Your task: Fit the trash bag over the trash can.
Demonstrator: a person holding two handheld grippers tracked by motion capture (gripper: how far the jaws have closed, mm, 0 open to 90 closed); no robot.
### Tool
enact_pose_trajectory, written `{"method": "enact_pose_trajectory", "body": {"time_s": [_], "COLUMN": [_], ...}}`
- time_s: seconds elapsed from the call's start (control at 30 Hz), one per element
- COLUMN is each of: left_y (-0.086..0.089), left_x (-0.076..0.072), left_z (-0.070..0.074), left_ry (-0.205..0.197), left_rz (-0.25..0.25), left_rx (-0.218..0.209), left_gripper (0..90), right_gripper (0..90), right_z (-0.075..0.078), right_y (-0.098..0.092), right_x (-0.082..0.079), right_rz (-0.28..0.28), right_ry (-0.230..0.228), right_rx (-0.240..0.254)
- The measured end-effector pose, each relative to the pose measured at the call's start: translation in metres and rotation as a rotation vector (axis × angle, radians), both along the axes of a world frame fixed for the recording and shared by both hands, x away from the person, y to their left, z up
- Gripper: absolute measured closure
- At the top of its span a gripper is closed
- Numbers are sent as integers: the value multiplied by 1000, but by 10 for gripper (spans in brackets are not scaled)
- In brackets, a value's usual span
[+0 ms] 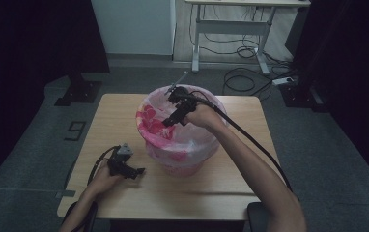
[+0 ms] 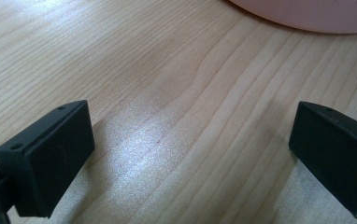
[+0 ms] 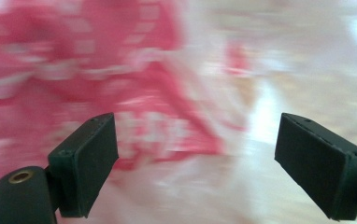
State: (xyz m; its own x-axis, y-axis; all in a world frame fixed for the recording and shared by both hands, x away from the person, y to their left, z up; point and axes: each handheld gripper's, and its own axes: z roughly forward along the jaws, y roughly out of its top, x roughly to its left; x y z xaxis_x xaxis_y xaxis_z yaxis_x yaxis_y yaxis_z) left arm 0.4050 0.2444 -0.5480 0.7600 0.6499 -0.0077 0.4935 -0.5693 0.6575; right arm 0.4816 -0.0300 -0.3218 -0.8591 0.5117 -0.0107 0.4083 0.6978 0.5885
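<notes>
Nearest the lens, the person's right forearm (image 1: 255, 169) reaches up across the light wooden table (image 1: 231, 183) to the round pink bin lined w/ a white-and-red flowered plastic bag (image 1: 153, 123), which stands mid-table.

Right gripper (image 1: 170, 121) hangs over the bin mouth, angled down toward the near-left part of the rim. Jaws wide apart, nothing between them. The right gripper view is motion-blurred; red flower print of the liner lies just ahead of the pads (image 3: 85, 163). Prob lined up to catch the bag edge, since that's what the opening faces.

Left gripper (image 1: 136, 170) lies low on the table, near-left of the bin, jaws also spread, empty, bare wood grain between them and the bin's base at the top of its view. Looks parked out of the way, close enough to steady the bin if needed.
</notes>
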Motion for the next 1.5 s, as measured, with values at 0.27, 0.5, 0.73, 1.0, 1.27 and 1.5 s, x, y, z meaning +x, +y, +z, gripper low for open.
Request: {"method": "enact_pose_trajectory", "body": {"time_s": [0.27,0.5,0.73,1.0,1.27,1.5], "left_y": [0,0,0,0,0,0], "left_x": [0,0,-1,-2,-2,-3], "left_z": [0,0,0,0,0,0], "left_ry": [0,0,1,1,1,0], "left_rz": [0,1,1,3,7,9], "left_rx": [0,0,1,0,0,0], "left_gripper": [0,0,0,0,0,0], "right_gripper": [127,130,120,118,117,116], "right_z": [-41,-40,-4,20,34,40], "right_y": [-7,-4,-21,-40,-57,-75], "right_x": [38,36,17,4,-6,-13], "right_rz": [-129,-38,-6,-5,-20,-38], "right_ry": [15,20,-6,-30,-59,-66], "right_rx": [-53,-57,16,46,62,86]}}
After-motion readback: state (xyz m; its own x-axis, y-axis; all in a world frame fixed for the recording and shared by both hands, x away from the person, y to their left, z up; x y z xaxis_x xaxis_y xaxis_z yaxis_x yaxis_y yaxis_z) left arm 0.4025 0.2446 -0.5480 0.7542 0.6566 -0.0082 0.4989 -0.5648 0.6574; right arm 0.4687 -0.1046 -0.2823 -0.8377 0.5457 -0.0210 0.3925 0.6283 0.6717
